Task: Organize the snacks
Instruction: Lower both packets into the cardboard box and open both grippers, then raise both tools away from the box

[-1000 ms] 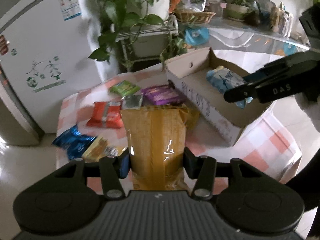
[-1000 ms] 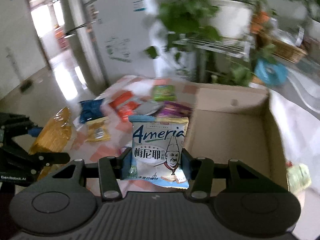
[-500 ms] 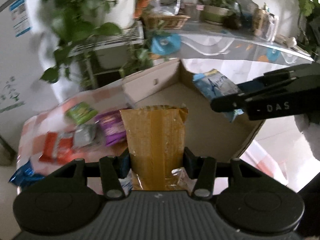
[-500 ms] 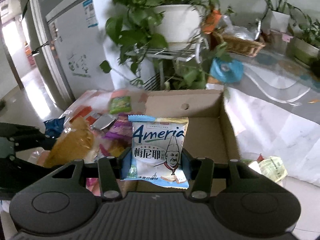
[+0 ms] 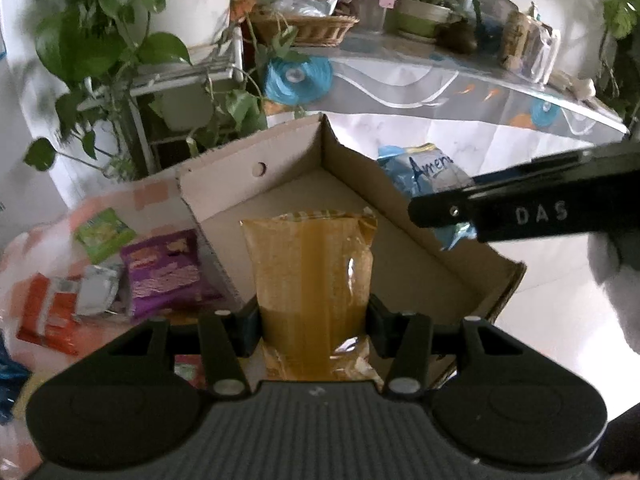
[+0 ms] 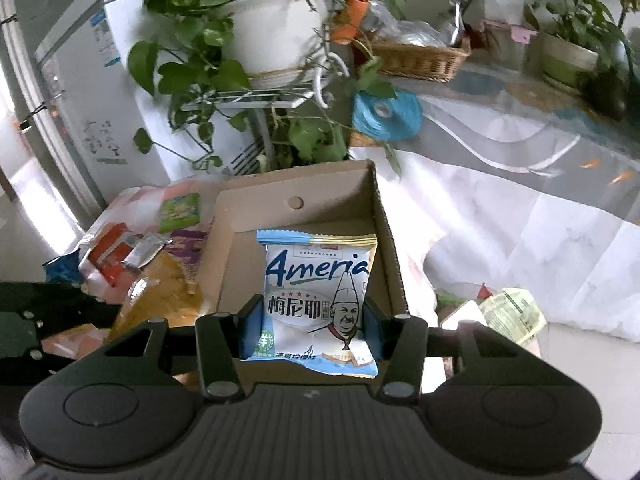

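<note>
My left gripper [image 5: 312,330] is shut on a yellow-orange snack bag [image 5: 314,272], held above the open cardboard box [image 5: 280,168]. My right gripper [image 6: 310,330] is shut on a white and blue snack packet [image 6: 318,292] over the same box [image 6: 384,216]. In the left wrist view the right gripper's black finger [image 5: 520,208] crosses from the right with the blue packet [image 5: 424,172] behind it. The right wrist view shows the yellow bag [image 6: 160,300] at the left beside the box. Loose snacks lie left of the box: a purple pack [image 5: 166,272], a green pack [image 5: 104,232], a red pack [image 5: 44,316].
The box stands on a small table with a pink checked cloth [image 5: 152,196]. Behind it are a potted plant on a white rack [image 6: 276,40], a wicker basket [image 6: 416,60] and a glass-topped table [image 6: 540,120]. A white fridge [image 6: 108,80] stands at the left.
Both grippers have carried their packs rightward, from over the loose snacks to above the box. The fridge has slid out of the left view. Neither grip has changed.
</note>
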Demonstrator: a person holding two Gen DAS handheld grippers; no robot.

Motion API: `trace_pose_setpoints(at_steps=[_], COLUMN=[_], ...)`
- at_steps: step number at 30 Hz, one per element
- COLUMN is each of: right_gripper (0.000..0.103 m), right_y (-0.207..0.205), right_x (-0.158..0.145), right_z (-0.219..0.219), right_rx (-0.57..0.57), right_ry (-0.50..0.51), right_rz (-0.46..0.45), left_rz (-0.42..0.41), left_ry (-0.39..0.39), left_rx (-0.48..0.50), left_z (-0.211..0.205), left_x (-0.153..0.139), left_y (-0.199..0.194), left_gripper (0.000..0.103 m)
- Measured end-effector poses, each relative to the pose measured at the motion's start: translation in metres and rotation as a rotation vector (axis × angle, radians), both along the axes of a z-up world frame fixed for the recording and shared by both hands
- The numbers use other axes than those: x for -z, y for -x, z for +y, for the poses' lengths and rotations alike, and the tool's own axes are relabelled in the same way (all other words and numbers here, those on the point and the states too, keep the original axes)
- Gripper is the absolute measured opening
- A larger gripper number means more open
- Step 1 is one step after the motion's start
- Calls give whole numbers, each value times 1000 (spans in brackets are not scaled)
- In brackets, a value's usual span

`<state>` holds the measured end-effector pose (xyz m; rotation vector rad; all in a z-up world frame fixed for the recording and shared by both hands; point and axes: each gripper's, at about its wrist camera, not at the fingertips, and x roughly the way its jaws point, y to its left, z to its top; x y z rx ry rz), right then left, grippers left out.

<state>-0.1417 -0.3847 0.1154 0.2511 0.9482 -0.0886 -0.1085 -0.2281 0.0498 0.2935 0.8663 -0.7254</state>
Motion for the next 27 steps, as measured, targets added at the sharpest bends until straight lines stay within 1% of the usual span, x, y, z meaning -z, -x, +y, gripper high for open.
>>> trace_pose_setpoints(at_steps=[3,4,5,6,7,10,12,18,20,21,23,25,27], right_gripper=[59,64,68,68,68,69,69,71,71,71,71,71,71], right_y=[-3,-5,-6,-6,-6,-4,-3,0,0,0,-1,-3,-5], right_x=[3,4,4,4,4,4,2,-15,-24,-29,-39,-48,-58], right_z=[1,1,-1,-2,-4,-6,-3,14,20,25,36,43,46], right_rx=[14,26,39,48,55,62,49,-51,-70,-78,-108,-133,-157], right_ry=[-3,3,7,6,-1,-25,-32,-101,-143,-142,-105,-84,-88], right_rz=[5,4,3,1,-3,-12,-21,-78,-100,-107,-118,-110,-111], left_rz=[24,24,21,17,17,28,7,-12,-27,-40,-59,-54,-34], left_ry=[29,35,41,44,49,51,49,1,1,-1,-8,12,44], left_rx=[-20,-21,-28,-36,-42,-36,-37,-45,-37,-39,-58,-79,-96], left_z=[-7,-9,-9,-8,-7,1,10,46,56,61,68,76,82], left_x=[6,6,5,3,0,-13,-23,-48,-58,-63,-72,-84,-98], left_y=[-5,-5,-6,-7,-7,-8,-4,22,31,35,42,45,46], left_gripper=[53,60,64,70,74,77,80,80,80,80,80,80,80])
